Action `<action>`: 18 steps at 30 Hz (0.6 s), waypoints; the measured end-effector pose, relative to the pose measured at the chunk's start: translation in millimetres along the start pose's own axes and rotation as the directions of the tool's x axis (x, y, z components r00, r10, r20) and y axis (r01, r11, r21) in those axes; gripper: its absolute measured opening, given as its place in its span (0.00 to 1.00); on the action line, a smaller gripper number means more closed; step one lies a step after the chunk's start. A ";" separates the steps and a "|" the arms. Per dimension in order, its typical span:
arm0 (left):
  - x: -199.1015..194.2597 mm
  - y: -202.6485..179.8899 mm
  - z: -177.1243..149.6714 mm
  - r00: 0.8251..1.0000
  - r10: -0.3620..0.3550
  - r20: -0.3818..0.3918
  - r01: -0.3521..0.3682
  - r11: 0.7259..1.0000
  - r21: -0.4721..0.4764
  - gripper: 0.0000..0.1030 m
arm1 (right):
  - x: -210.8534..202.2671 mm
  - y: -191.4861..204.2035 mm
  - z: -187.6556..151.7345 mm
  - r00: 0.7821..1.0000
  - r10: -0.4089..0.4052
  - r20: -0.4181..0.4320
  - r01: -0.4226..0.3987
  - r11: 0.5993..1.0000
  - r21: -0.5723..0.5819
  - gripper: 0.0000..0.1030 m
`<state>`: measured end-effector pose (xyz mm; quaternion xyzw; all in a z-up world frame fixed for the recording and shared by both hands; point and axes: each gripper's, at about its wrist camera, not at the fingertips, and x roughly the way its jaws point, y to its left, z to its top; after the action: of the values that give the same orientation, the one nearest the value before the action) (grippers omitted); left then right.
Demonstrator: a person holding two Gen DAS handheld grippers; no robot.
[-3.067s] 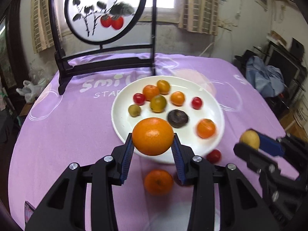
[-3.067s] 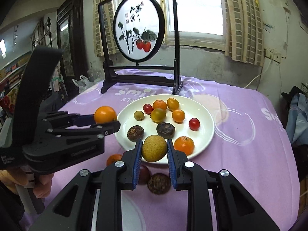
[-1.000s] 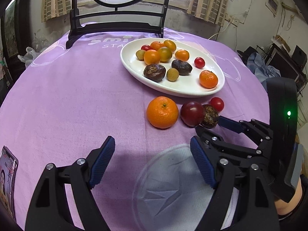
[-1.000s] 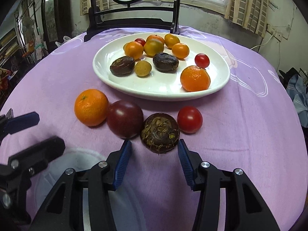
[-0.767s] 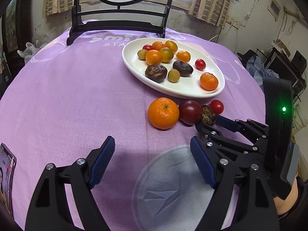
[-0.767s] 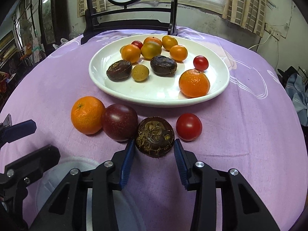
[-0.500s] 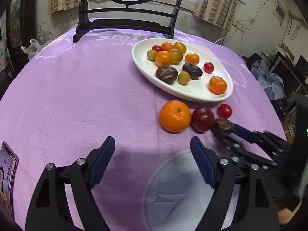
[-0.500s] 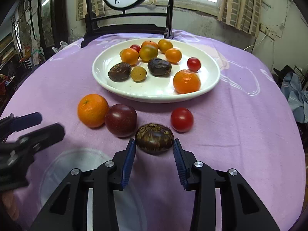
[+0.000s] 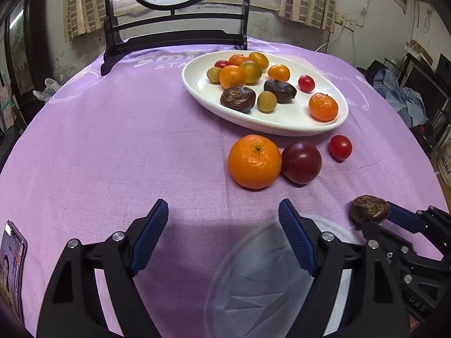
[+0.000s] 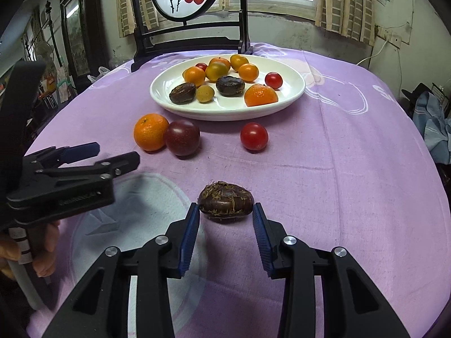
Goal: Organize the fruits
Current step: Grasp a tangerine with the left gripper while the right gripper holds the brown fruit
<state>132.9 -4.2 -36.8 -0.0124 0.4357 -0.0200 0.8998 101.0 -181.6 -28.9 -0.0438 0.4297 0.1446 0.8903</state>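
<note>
A white plate (image 9: pixel 194 84) (image 10: pixel 290 93) holds several small fruits on the purple cloth. In front of it lie an orange (image 9: pixel 254 161) (image 10: pixel 150 131), a dark red plum (image 9: pixel 301 162) (image 10: pixel 182 137) and a cherry tomato (image 9: pixel 340 147) (image 10: pixel 254 136). My right gripper (image 10: pixel 225 219) (image 9: pixel 375 218) is shut on a brown wrinkled fruit (image 10: pixel 225 202) (image 9: pixel 369 209) and holds it above the cloth, nearer than the plate. My left gripper (image 9: pixel 222 235) (image 10: pixel 112 155) is open and empty, short of the orange.
A black wooden stand with a round painted screen (image 9: pixel 174 36) (image 10: pixel 191 42) stands behind the plate. A phone (image 9: pixel 12 264) lies at the table's left edge. A pale round print (image 9: pixel 267 281) marks the cloth near me. Clothes (image 9: pixel 400 95) lie off to the right.
Both grippers put their earlier fruits on the plate. My right gripper then closed on the brown wrinkled fruit on the cloth and pulled it back and up. My left gripper stays open.
</note>
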 end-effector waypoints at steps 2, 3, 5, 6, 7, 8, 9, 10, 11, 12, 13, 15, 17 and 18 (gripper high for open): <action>3.0 -1.6 2.3 1.000 -0.016 -0.015 0.016 1.000 -0.010 0.76 | -1.5 -1.9 -0.5 1.000 0.012 -0.001 -0.012 1.000 0.009 0.38; 5.8 -2.6 4.2 0.999 -0.027 -0.026 0.027 0.999 -0.017 0.76 | -1.9 -2.4 -0.8 1.000 0.018 -0.001 -0.018 1.000 0.010 0.38; 13.3 -6.1 9.0 0.999 -0.025 -0.042 0.024 1.000 -0.015 0.71 | -2.2 -3.0 -1.3 1.000 0.027 -0.004 -0.026 1.000 0.009 0.38; 16.9 -8.3 11.0 0.999 -0.019 -0.050 0.019 1.000 -0.007 0.68 | -2.4 -3.0 -1.6 0.999 0.031 -0.005 -0.031 0.999 0.008 0.38; 20.3 -10.5 13.1 0.998 -0.014 -0.056 0.014 1.000 0.002 0.67 | -2.6 -3.0 -1.8 0.999 0.037 -0.006 -0.037 0.999 0.007 0.38; 24.1 -12.7 15.7 0.998 -0.007 -0.058 0.007 1.000 0.011 0.67 | -2.8 -2.8 -1.9 0.999 0.041 -0.007 -0.041 0.999 0.005 0.38; 26.5 -14.2 17.6 0.998 0.000 -0.056 0.001 1.000 0.019 0.67 | -3.0 -2.8 -2.1 0.999 0.044 -0.009 -0.044 0.999 0.002 0.38; 29.5 -16.0 19.6 0.999 0.007 -0.054 -0.006 1.000 0.031 0.67 | -3.1 -2.8 -2.2 0.999 0.047 -0.010 -0.047 0.999 0.001 0.38; 32.1 -17.9 21.9 0.999 0.014 -0.050 -0.012 0.999 0.042 0.66 | -3.2 -2.9 -2.1 0.999 0.049 -0.011 -0.049 0.999 0.000 0.38; 33.1 -18.6 23.7 0.999 0.007 -0.043 -0.005 0.999 0.045 0.58 | -3.1 -2.9 -2.1 0.999 0.050 -0.012 -0.050 0.999 -0.002 0.38; 34.3 -19.1 25.4 0.999 -0.009 -0.041 0.011 0.999 0.048 0.53 | -2.9 -3.2 -2.1 0.999 0.051 -0.013 -0.051 0.999 -0.003 0.38; 33.8 -21.6 27.5 0.999 -0.030 -0.040 0.033 0.998 0.060 0.42 | -2.4 -4.1 -1.3 0.998 0.055 -0.013 -0.055 0.998 -0.003 0.38; 32.6 -24.1 26.0 0.999 -0.029 -0.036 0.032 0.996 0.079 0.42 | -2.4 -5.3 -1.0 0.998 0.061 -0.013 -0.061 0.998 0.002 0.38; 30.7 -24.9 24.1 0.999 -0.035 -0.037 0.038 0.995 0.090 0.42 | -2.6 -5.6 -1.1 0.998 0.061 -0.013 -0.061 0.998 0.003 0.38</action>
<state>170.2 -30.4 -45.0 0.0206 0.4499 -0.0563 0.8911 100.3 -187.7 -27.8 -0.0305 0.4367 0.1710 0.8827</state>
